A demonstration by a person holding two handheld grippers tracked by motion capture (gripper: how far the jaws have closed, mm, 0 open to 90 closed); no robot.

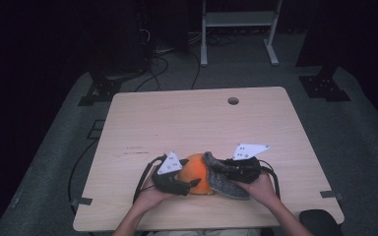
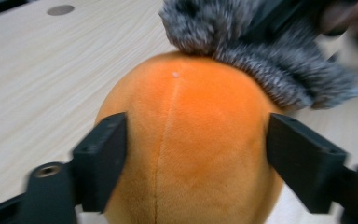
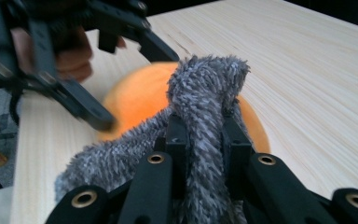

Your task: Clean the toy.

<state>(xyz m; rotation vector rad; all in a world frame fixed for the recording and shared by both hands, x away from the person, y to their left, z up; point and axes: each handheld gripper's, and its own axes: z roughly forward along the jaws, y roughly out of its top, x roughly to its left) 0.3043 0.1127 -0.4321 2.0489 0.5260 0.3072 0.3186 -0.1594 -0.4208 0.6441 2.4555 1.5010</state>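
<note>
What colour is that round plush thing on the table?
The round plush ball is bright orange, clearest in the left gripper view.

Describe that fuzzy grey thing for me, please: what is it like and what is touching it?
The grey furry piece looks like shaggy plush, grey flecked with white, limp and floppy. It drapes over the round orange plush on the wooden table, lying against its top. The right gripper pinches a fold of it, lifting that part upright.

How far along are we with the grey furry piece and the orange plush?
Done: the right claw is shut on the grey furry piece, which is draped against the orange plush.

In hand: the left claw straddles the plush; the right jaw stands apart, contact at the left jaw is unclear.

Left: probably working the fur over the plush.
</note>
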